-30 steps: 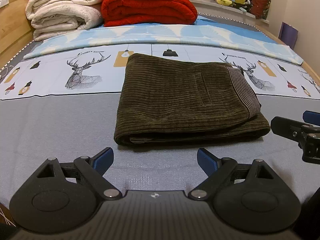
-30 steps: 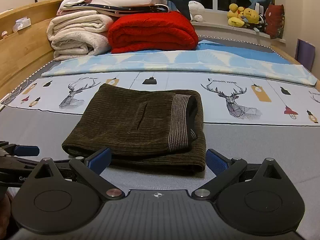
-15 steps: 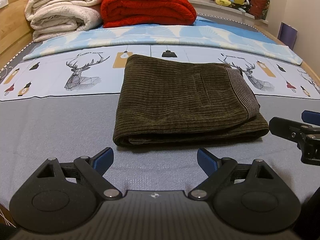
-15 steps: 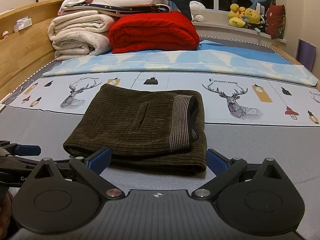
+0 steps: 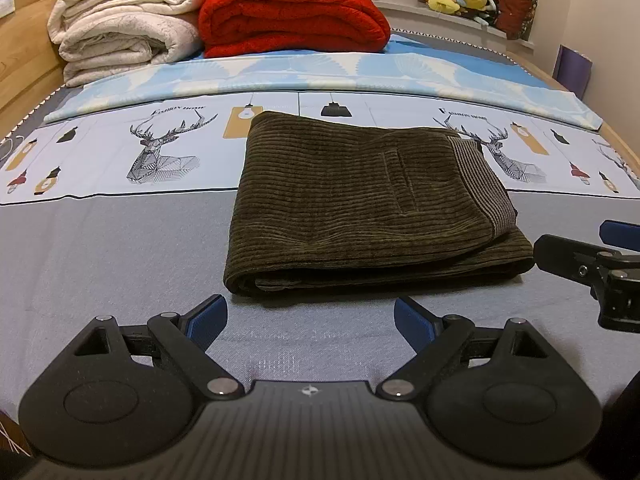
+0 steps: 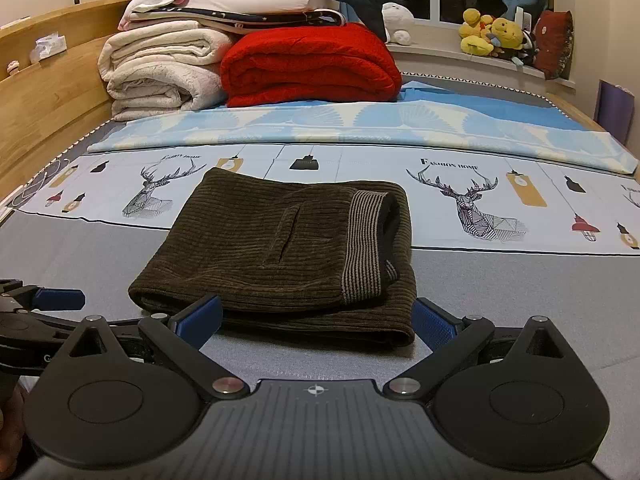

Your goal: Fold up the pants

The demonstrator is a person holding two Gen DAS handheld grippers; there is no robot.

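Pants (image 5: 368,200) folded in compact stack on bed (image 5: 100,248), long axis L-R, straight ahead of both tongs. Left tongs (image 5: 310,318) open, empty, short of near edge. Right tongs (image 6: 316,318) open, empty, nearer, straddling near-right corner.

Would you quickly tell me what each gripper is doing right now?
Left gripper: open, holding nothing.
Right gripper: open, empty, at the near edge of the folded pants.

Warm dim indoor light, soft shadows, sharp focus, fisheye bending (dark vignette corners) at edges
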